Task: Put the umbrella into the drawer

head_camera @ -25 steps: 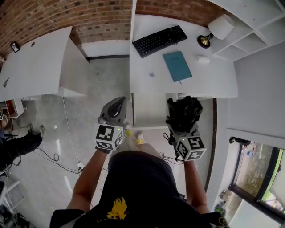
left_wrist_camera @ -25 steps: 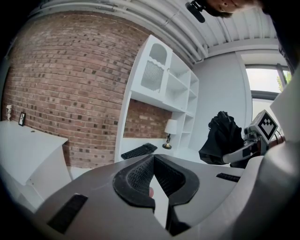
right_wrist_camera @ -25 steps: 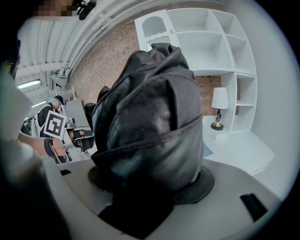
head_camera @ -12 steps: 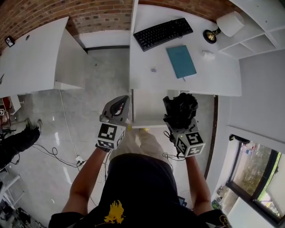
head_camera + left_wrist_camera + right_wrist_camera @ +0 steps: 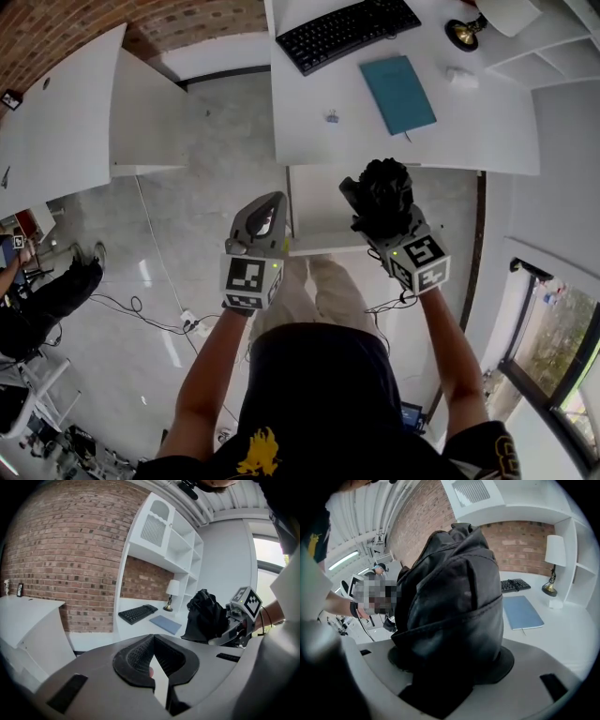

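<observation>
now: right gripper [image 5: 377,214] jaws clamped on folded umbrella [image 5: 380,187]
left gripper [image 5: 270,204] jaws shut, empty, likely kept free for opening

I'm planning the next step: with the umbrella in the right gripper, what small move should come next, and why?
Probably lower the left gripper to the white unit under the desk and open its fingers to pull: the right gripper is clamped on the umbrella, and nothing there stands open.

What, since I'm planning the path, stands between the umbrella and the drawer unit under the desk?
Nothing visible. The right tool grips the umbrella close by the drawer unit; whether it's open doesn't show.
</observation>
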Motion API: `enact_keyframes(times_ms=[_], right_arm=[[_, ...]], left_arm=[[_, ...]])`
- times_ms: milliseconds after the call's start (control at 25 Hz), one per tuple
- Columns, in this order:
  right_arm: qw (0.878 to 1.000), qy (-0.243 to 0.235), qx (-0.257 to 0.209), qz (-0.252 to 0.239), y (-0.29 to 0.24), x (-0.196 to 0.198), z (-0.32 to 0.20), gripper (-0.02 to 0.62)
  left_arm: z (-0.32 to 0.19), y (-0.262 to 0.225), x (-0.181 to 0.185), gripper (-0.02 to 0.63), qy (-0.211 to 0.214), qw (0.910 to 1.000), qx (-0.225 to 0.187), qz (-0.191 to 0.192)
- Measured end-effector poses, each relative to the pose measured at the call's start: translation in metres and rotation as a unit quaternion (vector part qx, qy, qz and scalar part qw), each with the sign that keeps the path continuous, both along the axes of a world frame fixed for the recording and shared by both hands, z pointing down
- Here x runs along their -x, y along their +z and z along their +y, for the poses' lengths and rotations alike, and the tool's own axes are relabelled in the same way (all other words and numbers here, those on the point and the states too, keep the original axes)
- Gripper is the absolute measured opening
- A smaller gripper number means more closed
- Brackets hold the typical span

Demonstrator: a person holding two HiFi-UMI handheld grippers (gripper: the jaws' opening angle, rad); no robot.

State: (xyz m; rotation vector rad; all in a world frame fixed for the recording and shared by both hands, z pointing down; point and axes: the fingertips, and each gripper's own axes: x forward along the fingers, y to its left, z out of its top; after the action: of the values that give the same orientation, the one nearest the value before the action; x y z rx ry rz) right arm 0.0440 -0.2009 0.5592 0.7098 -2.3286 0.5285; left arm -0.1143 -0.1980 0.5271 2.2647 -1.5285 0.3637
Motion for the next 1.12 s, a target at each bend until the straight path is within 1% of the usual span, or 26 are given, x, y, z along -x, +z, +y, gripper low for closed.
enact_keyframes(times_ms=[80,200,320,400,480,600,720,800,960,1120], right_arm=[[1.000,-0.026,0.008,0.011,0.016,0.001,0.001,0.279],[0.998,-0.059,0.023,0.030,0.036,0.004,0.006,0.279],[0.997,-0.065,0.041,0.014,0.061,0.009,0.009,0.279],[0.996,-0.068,0.052,0.011,0.075,0.012,0.008,0.278],[0.995,-0.085,0.051,0.031,0.087,0.012,0.009,0.279],[0.986,-0.138,0.042,0.078,0.108,0.012,0.015,0.279],[0.979,-0.170,0.041,0.102,0.131,0.016,0.017,0.279],[0.978,-0.176,0.046,0.107,0.147,0.018,0.015,0.279],[0.977,-0.174,0.059,0.105,0.177,0.025,0.009,0.279],[0.975,-0.182,0.068,0.110,0.205,0.029,0.010,0.279]], left_arm=[[-0.001,0.010,-0.005,0.015,0.000,1.0000,0.003,0.000],[-0.001,0.025,-0.010,0.015,0.000,0.9999,0.008,0.014],[0.000,0.043,-0.010,0.015,-0.006,0.9997,0.018,0.013],[-0.001,0.053,-0.008,0.015,-0.012,0.9996,0.024,0.009],[-0.003,0.062,-0.007,0.015,-0.016,0.9994,0.030,0.011],[-0.004,0.077,-0.008,0.015,-0.019,0.9990,0.038,0.011],[-0.003,0.091,-0.009,0.015,-0.022,0.9987,0.046,0.010],[-0.003,0.101,-0.010,0.015,-0.024,0.9984,0.050,0.009],[-0.006,0.119,-0.010,0.015,-0.029,0.9981,0.054,-0.001],[-0.007,0.130,-0.005,0.015,-0.048,0.9972,0.058,-0.001]])
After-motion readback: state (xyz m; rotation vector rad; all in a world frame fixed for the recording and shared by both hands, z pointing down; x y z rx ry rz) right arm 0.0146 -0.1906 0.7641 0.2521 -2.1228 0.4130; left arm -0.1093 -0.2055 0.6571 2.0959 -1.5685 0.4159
